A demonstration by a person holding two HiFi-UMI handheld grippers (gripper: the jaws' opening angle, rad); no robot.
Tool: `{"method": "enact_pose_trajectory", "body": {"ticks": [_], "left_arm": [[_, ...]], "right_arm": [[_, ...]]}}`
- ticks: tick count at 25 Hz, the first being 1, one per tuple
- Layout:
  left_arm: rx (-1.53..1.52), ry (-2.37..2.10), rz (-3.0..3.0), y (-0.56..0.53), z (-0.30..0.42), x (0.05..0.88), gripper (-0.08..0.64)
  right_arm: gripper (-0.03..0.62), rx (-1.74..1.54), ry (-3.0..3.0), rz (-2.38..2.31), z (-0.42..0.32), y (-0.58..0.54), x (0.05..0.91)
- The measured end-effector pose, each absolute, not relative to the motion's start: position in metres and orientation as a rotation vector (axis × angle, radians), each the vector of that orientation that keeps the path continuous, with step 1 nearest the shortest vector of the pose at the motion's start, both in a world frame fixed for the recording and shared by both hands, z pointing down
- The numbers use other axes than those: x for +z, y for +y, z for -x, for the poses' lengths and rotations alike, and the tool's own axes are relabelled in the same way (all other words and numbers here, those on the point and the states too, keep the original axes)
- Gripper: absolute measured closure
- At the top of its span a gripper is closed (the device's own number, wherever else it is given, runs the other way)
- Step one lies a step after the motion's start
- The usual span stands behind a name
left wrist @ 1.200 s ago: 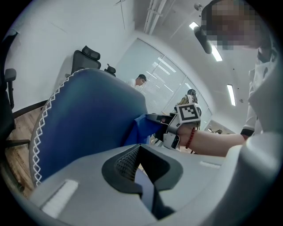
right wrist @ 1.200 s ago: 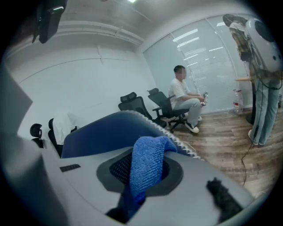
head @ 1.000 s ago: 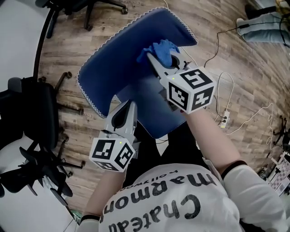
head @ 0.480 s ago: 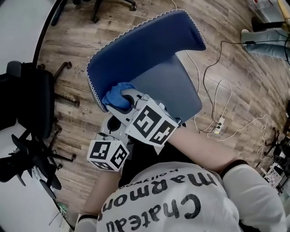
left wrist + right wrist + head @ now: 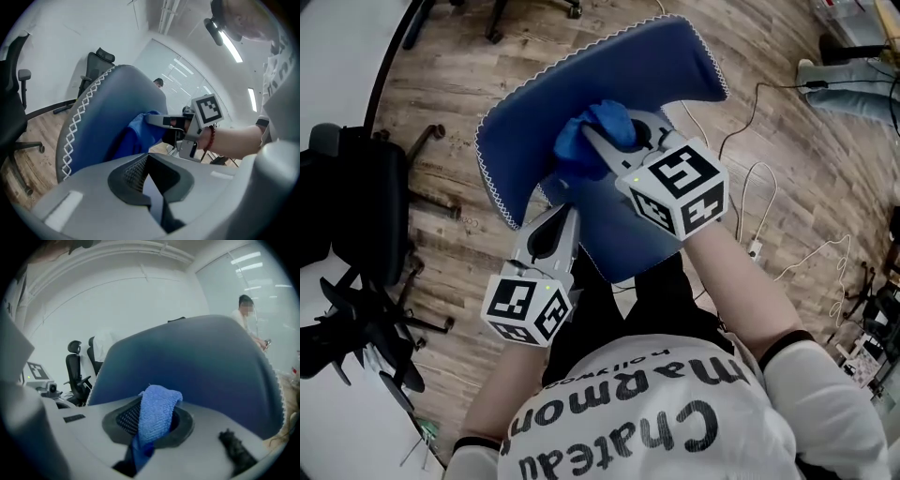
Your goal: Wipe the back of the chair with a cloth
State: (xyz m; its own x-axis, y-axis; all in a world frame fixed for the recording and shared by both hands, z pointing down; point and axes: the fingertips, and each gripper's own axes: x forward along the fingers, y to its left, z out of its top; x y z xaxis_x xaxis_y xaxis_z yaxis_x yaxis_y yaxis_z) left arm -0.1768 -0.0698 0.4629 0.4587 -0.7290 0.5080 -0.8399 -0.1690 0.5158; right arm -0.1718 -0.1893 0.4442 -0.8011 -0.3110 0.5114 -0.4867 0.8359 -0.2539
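In the head view, the cloth point(image 5: 581, 142) was pressed against the upper middle of the blue chair back point(image 5: 675, 61) by the right gripper point(image 5: 592, 139), and the left gripper point(image 5: 565, 217) was held beside the chair back's lower edge. In the left gripper view, its jaws were seen together, with nothing between them. In the right gripper view, the jaws were clamped on the cloth, with the chair back just ahead. Wiping was judged to be under way, with the chair back's outer parts probably left to cover.

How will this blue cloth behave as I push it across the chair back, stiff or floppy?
Probably floppy: the cloth folds over limply between the right gripper's jaws. Its looped pile looks grippy, so it likely drags rather than slides on the chair back. It seems light and may bunch, as its crumpled lump suggests.
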Motion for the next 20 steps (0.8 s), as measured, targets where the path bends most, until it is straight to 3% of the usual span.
{"method": "enact_pose_trajectory", "body": {"ticks": [20], "left_arm": [[0.238, -1.143, -2.003, -0.057, 0.122, 0.463, 0.551]], "right_arm": [[0.538, 0.447, -2.345, -1.170, 0.008, -0.287, 0.439]]}}
